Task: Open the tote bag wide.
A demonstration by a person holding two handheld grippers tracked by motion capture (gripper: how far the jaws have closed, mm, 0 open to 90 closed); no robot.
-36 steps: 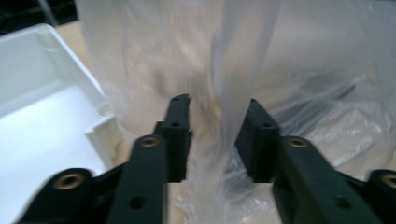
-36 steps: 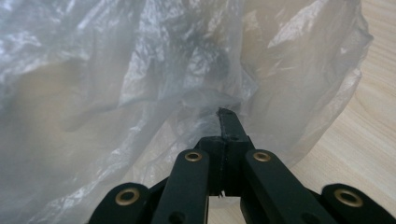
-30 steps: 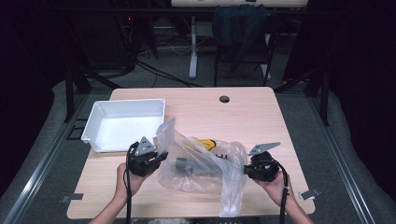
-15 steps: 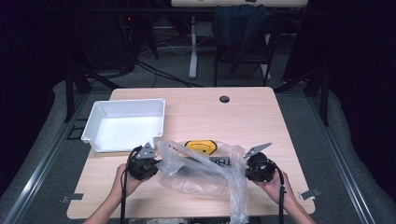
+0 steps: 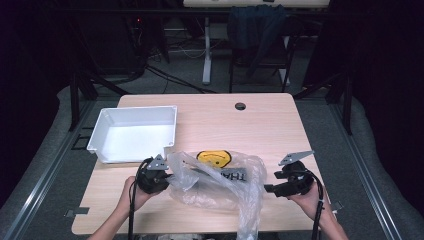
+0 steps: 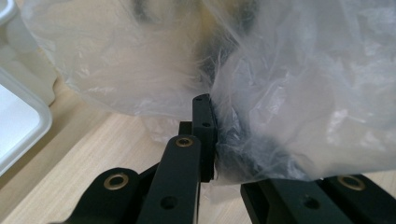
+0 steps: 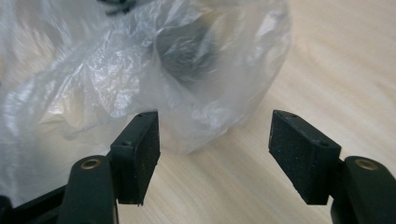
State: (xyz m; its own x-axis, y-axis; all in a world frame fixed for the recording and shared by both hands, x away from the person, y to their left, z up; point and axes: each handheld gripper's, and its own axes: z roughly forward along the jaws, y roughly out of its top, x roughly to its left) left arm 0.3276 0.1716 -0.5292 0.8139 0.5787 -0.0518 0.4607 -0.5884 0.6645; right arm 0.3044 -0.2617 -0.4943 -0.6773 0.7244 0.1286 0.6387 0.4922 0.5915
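Clear plastic bag point(image 5: 220, 182) lies crumpled on the bench point(image 5: 260, 125) near the front edge, between the two hands, a loose tail of film hanging over the front edge. Inside it: a yellow round item point(image 5: 214, 158) and a grey flat piece with lettering point(image 5: 232, 175), both seen through the film, exact kind not clear. Left tool point(image 5: 167, 177) is clenched on the bag's left edge; in the left gripper view the pads point(image 6: 204, 135) pinch a fold of film with nothing else between them. Right tool point(image 5: 270, 189) is released: its jaws have just been opening, and in the right gripper view they stand wide with bare bench between them, bag just ahead and not touched. White tray point(image 5: 132, 134) sits behind the left hand, apart from the bag. Step in hand reads as a regrip on the right side while the left anchors the bag. To do it well: hold the left pinch steady and low so the contents don't slide; bring the right tool onto a single free fold of film at the right edge, not onto the grey piece inside; close only once film is fully between the pads; avoid the dangling tail, pulling it could drag the bag off the bench.
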